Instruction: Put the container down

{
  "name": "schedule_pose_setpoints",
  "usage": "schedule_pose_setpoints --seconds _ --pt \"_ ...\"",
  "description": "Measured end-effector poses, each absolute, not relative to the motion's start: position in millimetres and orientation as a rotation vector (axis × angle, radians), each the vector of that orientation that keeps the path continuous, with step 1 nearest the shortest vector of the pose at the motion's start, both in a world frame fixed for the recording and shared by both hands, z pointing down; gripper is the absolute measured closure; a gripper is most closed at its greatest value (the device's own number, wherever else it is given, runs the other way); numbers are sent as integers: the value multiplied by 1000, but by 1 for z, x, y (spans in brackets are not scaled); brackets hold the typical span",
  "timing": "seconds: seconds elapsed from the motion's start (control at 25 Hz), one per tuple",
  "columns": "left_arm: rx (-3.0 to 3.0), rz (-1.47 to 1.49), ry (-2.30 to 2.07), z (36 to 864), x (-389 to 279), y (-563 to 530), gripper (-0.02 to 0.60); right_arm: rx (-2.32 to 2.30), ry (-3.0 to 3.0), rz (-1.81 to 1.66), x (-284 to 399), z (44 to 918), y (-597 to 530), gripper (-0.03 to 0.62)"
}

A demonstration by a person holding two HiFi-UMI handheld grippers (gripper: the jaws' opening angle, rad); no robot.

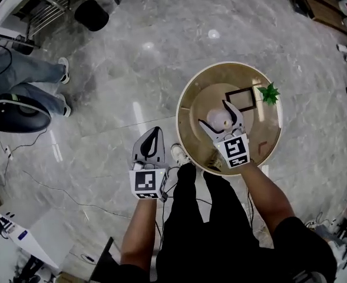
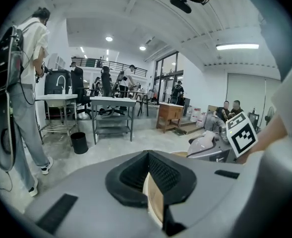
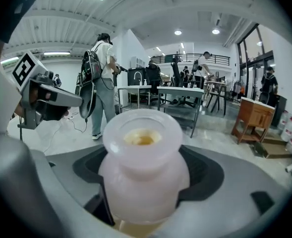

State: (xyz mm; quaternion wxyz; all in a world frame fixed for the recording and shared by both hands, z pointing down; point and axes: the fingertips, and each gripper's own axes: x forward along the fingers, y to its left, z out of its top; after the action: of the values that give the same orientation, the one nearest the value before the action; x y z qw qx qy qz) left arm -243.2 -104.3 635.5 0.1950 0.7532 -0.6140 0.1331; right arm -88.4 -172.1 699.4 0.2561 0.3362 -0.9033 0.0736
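So the right gripper [image 1: 214, 114] has its jaws clamped on either side of the container [image 3: 143, 170], a frosted, pinkish-white little jar with a wide open mouth and something yellowish showing inside. It's held upright over the round wooden table [image 1: 191, 108], roughly in the middle of the top. Honestly can't tell if the bottom is touching the wood or just above it. Past the jar on the table there's a dark picture frame [image 1: 241, 98] lying flat, and a small green plant [image 1: 270, 92] near the far rim, both clear of the jar. The left gripper [image 1: 155, 132] is off to the side of the table over the shiny marble floor [image 1: 138, 58], jaws closed together with nothing in them. Someone in jeans [image 1: 26, 78] is over at the left, well away from the table.
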Motion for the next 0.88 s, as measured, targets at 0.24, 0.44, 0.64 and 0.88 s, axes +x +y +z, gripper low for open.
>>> schedule_pose_setpoints --seconds 0.24,0.44,0.64,0.88 --pt "2062 444 -1691 710 -257 -109 589 928 -2371 279 -95 800 -190 177" --pt "2052 461 -1688 746 -253 -105 589 897 -2316 331 -89 876 -188 177" --pt "2025 469 -1661 770 -244 -90 589 910 -2268 360 -81 919 -183 177" --pt "1995 483 -1646 791 -239 -80 589 928 -2235 340 -81 943 -187 177"
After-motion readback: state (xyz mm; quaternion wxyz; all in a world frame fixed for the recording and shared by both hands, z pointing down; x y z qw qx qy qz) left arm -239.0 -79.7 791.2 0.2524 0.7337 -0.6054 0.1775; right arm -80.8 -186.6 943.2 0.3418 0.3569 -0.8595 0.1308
